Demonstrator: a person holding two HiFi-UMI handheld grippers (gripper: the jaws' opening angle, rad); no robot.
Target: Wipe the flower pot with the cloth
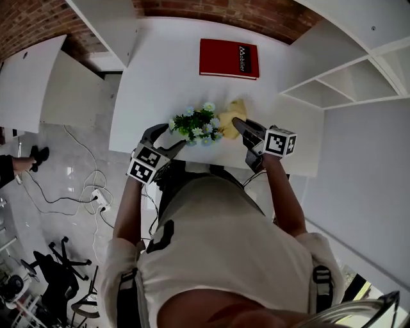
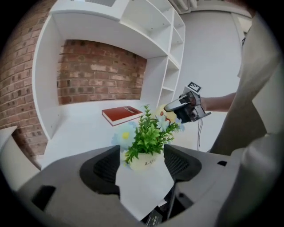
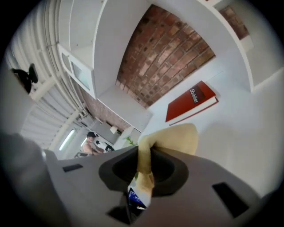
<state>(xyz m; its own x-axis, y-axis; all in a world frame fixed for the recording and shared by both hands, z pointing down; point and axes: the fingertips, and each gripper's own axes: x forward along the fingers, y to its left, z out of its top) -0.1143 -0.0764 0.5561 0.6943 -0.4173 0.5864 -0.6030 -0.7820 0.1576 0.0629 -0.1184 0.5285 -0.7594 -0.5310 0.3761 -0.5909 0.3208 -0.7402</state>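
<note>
Left hand-held gripper (image 2: 142, 169): its jaws stand wide with the flower pot (image 2: 144, 162) between them and no pad pressing on it. It looks placed to steady the pot, not to lift it.
Right hand-held gripper (image 3: 144, 157): clamped on a fold of the yellow cloth (image 3: 175, 137) and held off the desk. The loose end sticks out past the jaws, probably to serve as the wiping pad.
Flower pot: small and pale, upright near the front edge of the desk (image 1: 160, 77), between the two grippers. From above, the green plant (image 2: 148, 135) with pale blue flowers hides most of it.
Stage: the cloth is beside the plant and not on the pot, so wiping seems not yet begun.
Desk: white, with a red book (image 1: 229, 58) lying flat farther back, well apart from the pot.
Room: brick wall (image 1: 211, 8) behind, white shelves (image 1: 346, 83) to the right, cables (image 1: 83, 192) on the pale floor to the left.
</note>
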